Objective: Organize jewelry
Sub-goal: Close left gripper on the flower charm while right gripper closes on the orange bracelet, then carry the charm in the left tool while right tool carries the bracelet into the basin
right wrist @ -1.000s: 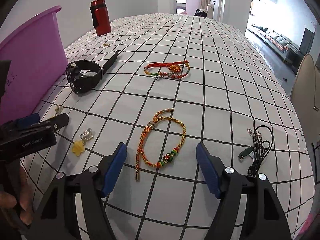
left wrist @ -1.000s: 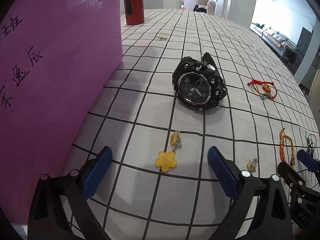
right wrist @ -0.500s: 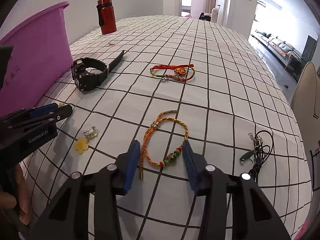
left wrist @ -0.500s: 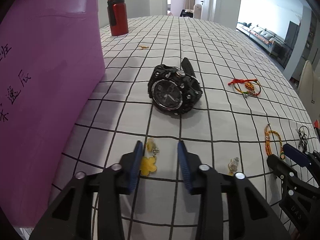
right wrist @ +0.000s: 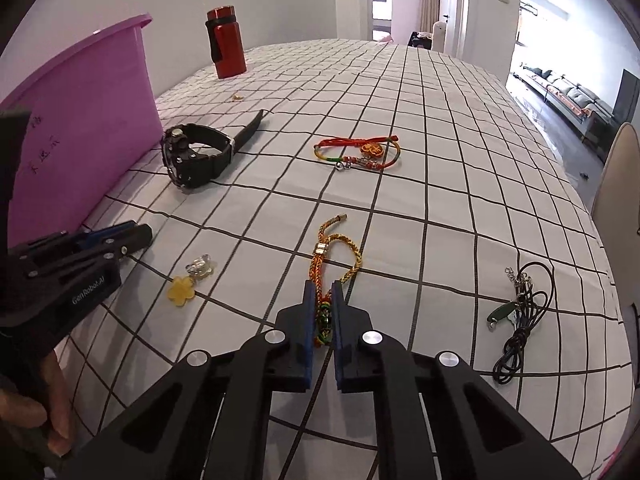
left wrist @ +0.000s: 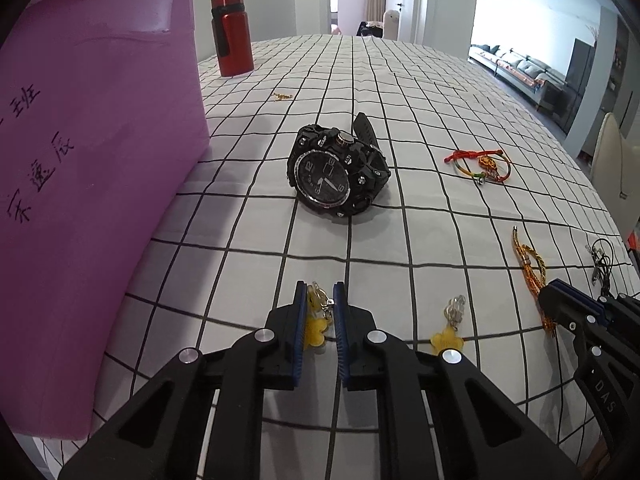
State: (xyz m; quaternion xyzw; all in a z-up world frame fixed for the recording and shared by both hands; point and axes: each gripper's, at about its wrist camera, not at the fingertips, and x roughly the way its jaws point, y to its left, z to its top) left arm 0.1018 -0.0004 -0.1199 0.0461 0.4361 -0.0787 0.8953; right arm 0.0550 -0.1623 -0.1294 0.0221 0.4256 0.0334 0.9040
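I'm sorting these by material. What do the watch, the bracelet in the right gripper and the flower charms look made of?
Watch: probably matte black resin or rubber, with a thick molded case and a metallic bezel ring.
Bracelet: braided orange-yellow cord with a metal-looking clasp.
Flower charms: glossy, translucent yellow, probably plastic or resin, with silvery metal clips.

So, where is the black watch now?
The black watch lies on the checked tablecloth in the middle of the left wrist view, just right of the purple tub and nearer than the red bottle.
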